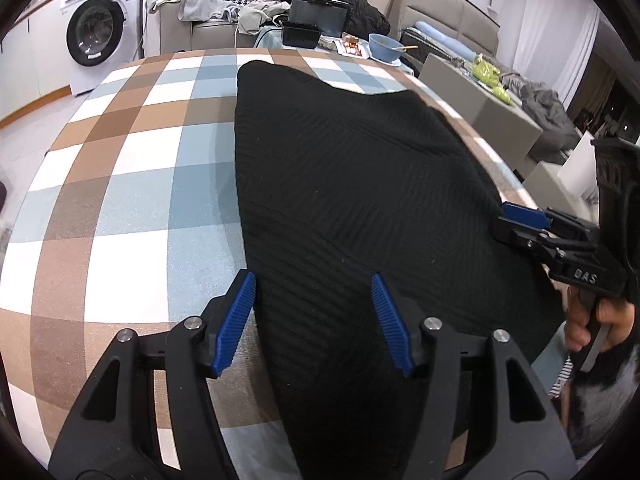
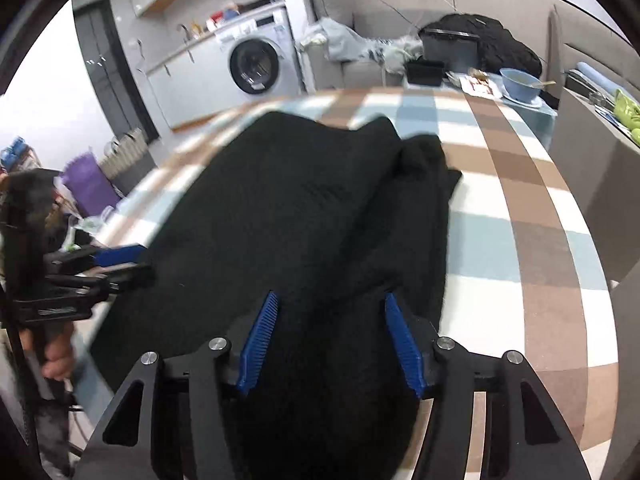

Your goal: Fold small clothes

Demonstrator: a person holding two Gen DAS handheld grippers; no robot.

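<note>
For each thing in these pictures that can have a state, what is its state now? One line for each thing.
Black ribbed knit garment: lying flat on the checked tablecloth, partly folded, held by neither gripper.
Left gripper: open, above the garment's near edge.
Right gripper: open, above the garment.
White front-loading washing machine: door shut.
Blue bowl: upright, a utensil resting in it.

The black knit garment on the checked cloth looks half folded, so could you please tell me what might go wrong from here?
1. Both the left gripper and the right gripper hang with jaws apart over the black knit garment; nothing pins it, so the fold may spring open.
2. In the right wrist view, the garment's right side is bunched in uneven layers, so the next fold could trap a crease.
3. The garment's right side lies near the edge of the checked tablecloth, so a sideways tug might slide it off.
</note>
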